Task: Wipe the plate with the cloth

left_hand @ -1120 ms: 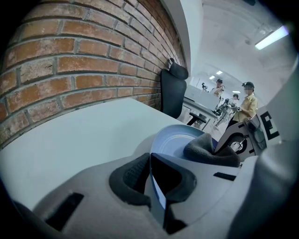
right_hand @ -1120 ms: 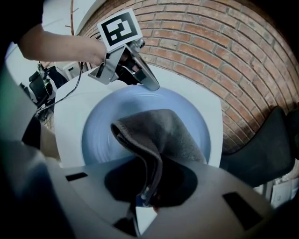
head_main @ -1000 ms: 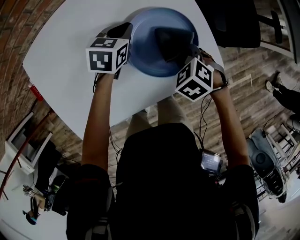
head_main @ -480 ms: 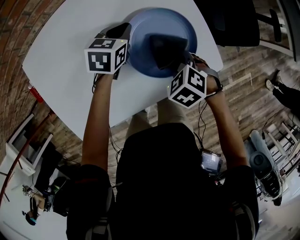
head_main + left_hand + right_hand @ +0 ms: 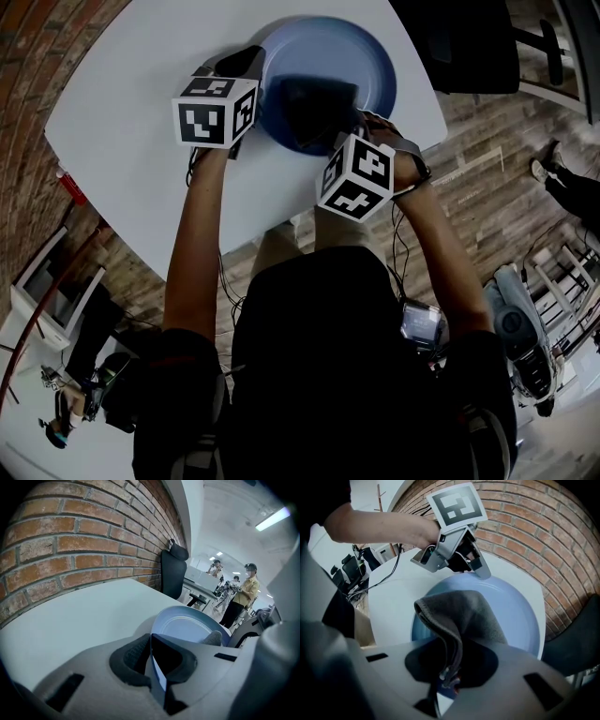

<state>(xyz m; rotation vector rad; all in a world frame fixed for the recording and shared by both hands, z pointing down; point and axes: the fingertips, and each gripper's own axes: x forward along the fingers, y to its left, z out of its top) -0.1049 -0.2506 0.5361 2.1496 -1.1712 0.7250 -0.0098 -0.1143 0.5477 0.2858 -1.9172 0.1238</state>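
Head view showed the person's left forearm (image 5: 197,244) and right forearm (image 5: 450,244) stretched up the frame from the body at the bottom. The left gripper (image 5: 246,66) was clenched on the left rim of the blue plate (image 5: 370,66), and the right gripper (image 5: 345,131) angled steeply down, pinching the dark cloth (image 5: 309,111) that lay on the plate's lower left part. The plate sat near the upper right edge of the white table (image 5: 131,131), with bare tabletop spreading toward the frame's left.
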